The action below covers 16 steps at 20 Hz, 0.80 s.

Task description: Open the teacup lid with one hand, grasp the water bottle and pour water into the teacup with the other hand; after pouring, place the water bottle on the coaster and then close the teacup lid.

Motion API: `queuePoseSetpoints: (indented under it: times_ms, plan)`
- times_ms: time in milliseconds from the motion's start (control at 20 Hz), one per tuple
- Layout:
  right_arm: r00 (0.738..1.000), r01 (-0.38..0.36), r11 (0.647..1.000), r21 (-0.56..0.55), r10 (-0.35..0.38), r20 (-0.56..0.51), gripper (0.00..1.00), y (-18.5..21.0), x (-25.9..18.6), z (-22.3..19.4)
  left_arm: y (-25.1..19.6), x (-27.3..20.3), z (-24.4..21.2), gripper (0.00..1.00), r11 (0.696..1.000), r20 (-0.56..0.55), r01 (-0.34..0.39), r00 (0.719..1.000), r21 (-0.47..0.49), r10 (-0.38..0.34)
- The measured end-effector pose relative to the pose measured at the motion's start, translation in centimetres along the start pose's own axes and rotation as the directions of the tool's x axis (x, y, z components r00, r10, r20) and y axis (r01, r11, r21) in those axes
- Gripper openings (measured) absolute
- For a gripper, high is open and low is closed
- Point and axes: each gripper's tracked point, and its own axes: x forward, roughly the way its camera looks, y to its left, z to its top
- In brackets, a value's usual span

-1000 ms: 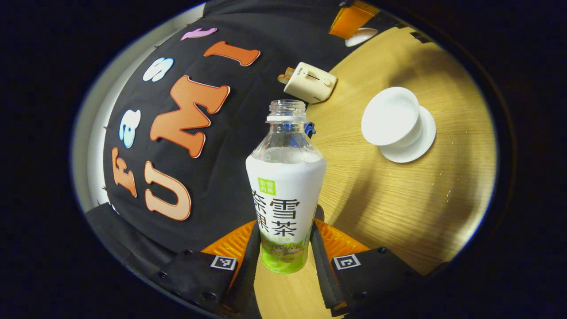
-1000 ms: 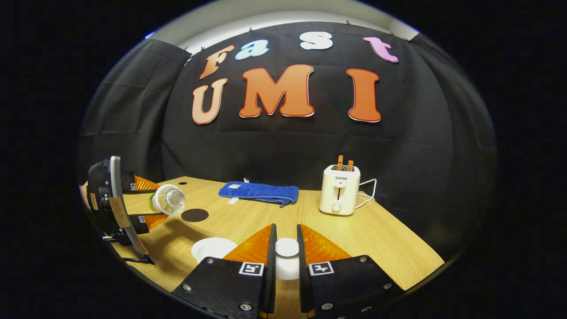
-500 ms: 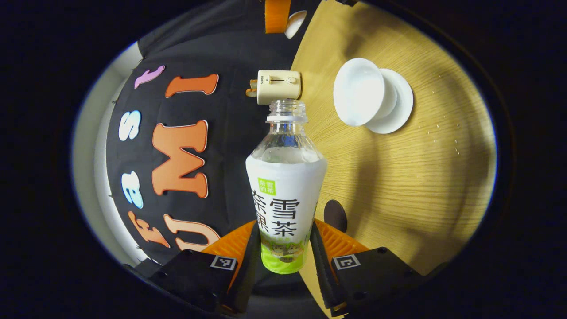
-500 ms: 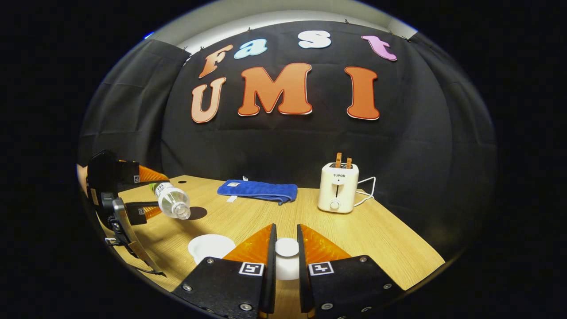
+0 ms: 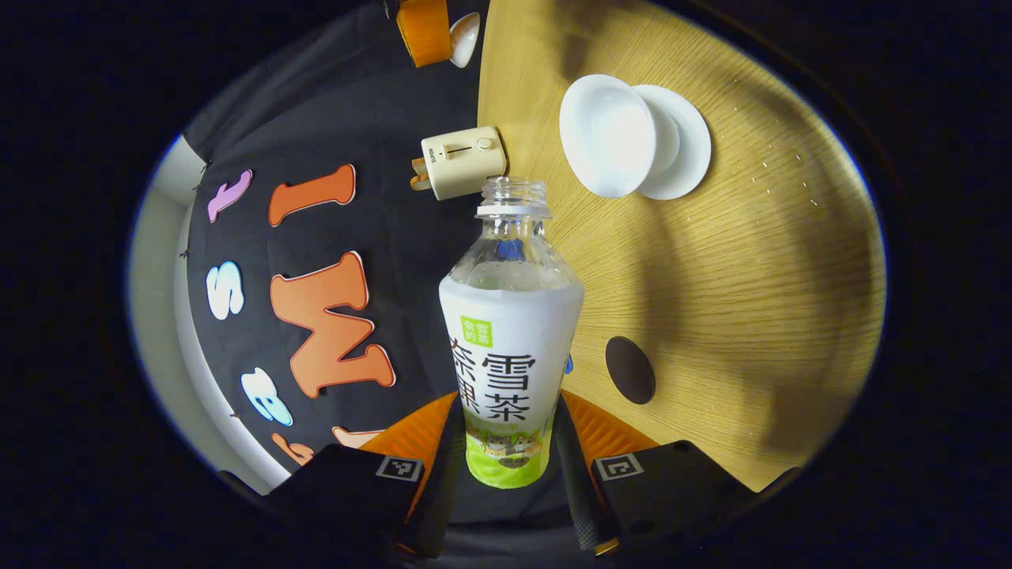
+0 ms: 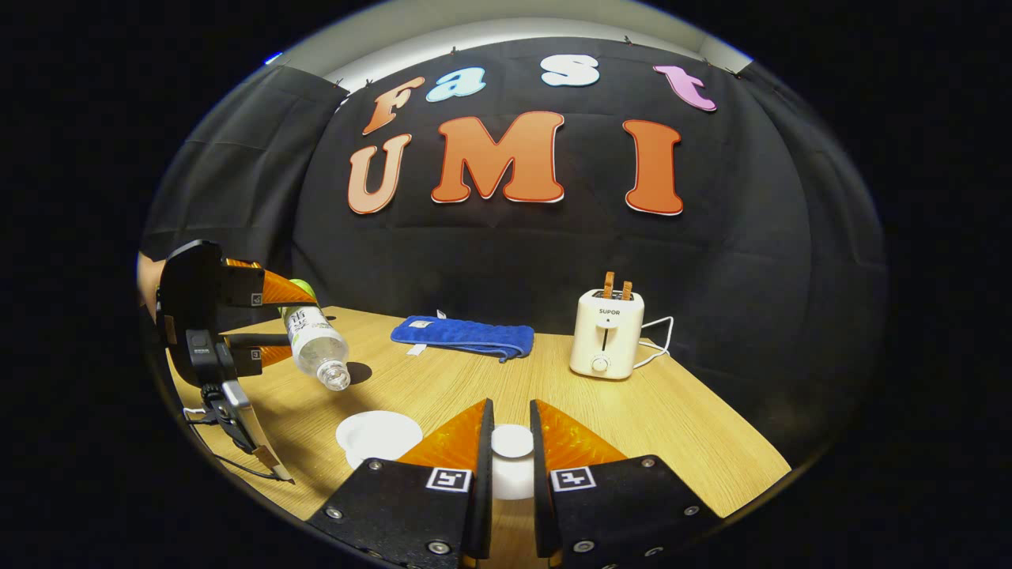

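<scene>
The left gripper (image 5: 510,442) holds the water bottle (image 5: 510,332) tight, with one finger pressed on each side near its green bottom. The bottle has no cap on. Seen from the right gripper view, it tips down with its open mouth low, toward the teacup (image 6: 379,435).

The right gripper (image 6: 510,454) is closed on the white teacup lid (image 6: 512,442), pinching its round knob, and holds it up off the cup.

I think this is the pouring step. The lid is off and the bottle is leaning, but I see no water coming out yet. Next, the bottle's mouth needs to get right over the cup and tip a bit more, slowly, so nothing spills on the counter (image 5: 751,300).

In the left gripper view, the cup (image 5: 609,134) sits on its white saucer (image 5: 688,142) at about 1 o'clock from the bottle's mouth. It looks white and empty inside. The round dark coaster (image 5: 630,370) lies at about 4 o'clock from the bottle's middle, near the gripper. The bottle goes there after.

The bottle is clear on top, with a white wrap and green at the bottom. Water shows inside up to its shoulder.

A toaster (image 6: 606,333) and a blue towel (image 6: 462,338) sit farther back.
</scene>
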Motion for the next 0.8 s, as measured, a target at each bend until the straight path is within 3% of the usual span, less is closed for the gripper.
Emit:
queuePoseSetpoints:
  times_ms: [800]
  plan:
    - [1.0,-0.027,0.999,-0.021,0.027,0.002,0.22,0.9,-0.5,-0.2,3.3,0.0,0.0,0.65,0.972,0.005,-0.091,0.996,0.215,0.092]
